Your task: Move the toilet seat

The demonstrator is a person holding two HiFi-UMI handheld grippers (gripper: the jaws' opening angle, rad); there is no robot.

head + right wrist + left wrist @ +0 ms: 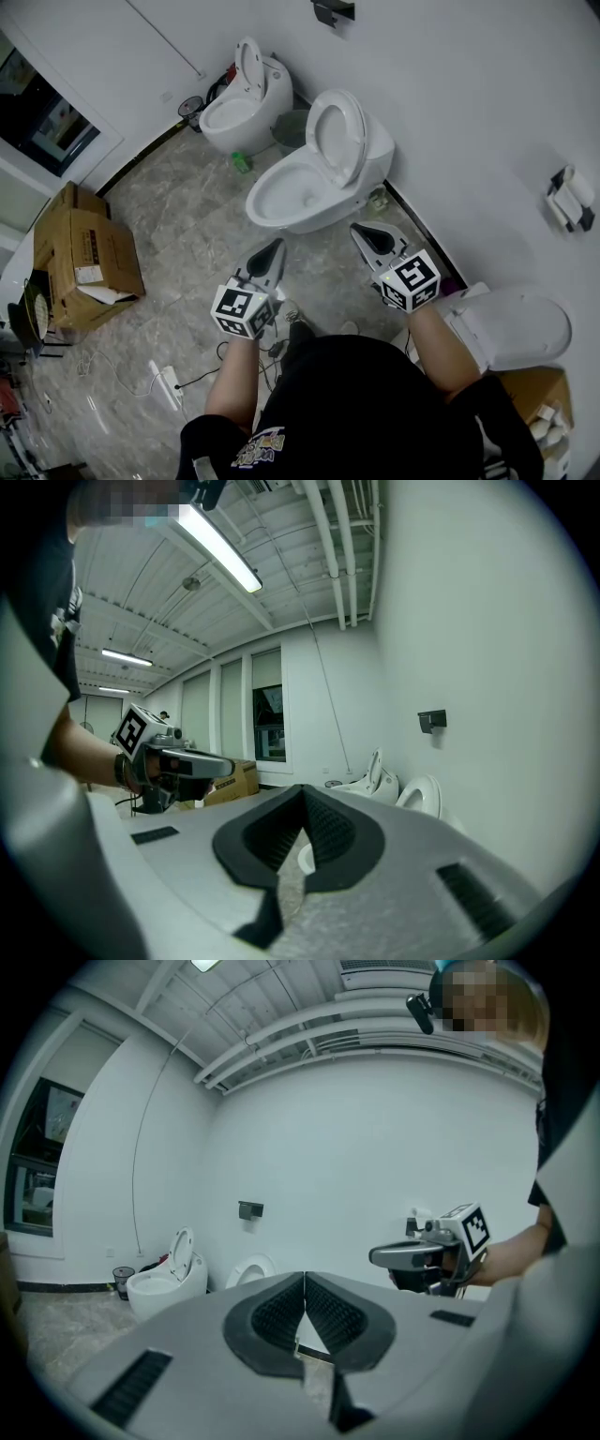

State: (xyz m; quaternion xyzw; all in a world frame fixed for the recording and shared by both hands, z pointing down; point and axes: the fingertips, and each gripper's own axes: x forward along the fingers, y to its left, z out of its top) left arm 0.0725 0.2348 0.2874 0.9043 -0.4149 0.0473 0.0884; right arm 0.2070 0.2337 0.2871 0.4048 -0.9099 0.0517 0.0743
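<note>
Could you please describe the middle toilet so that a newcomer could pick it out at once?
Three white toilets stand in a row near the white wall. Take the middle toilet. Its seat stands raised, unlike the closed toilet at the near end, and it sits closer than the far toilet beside the small dark bin.

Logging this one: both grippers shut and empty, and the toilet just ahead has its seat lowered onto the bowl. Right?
Not quite. The head view shows the seat of that toilet raised, leaning back, not lowered. The left gripper and right gripper are indeed shut and empty.
</note>
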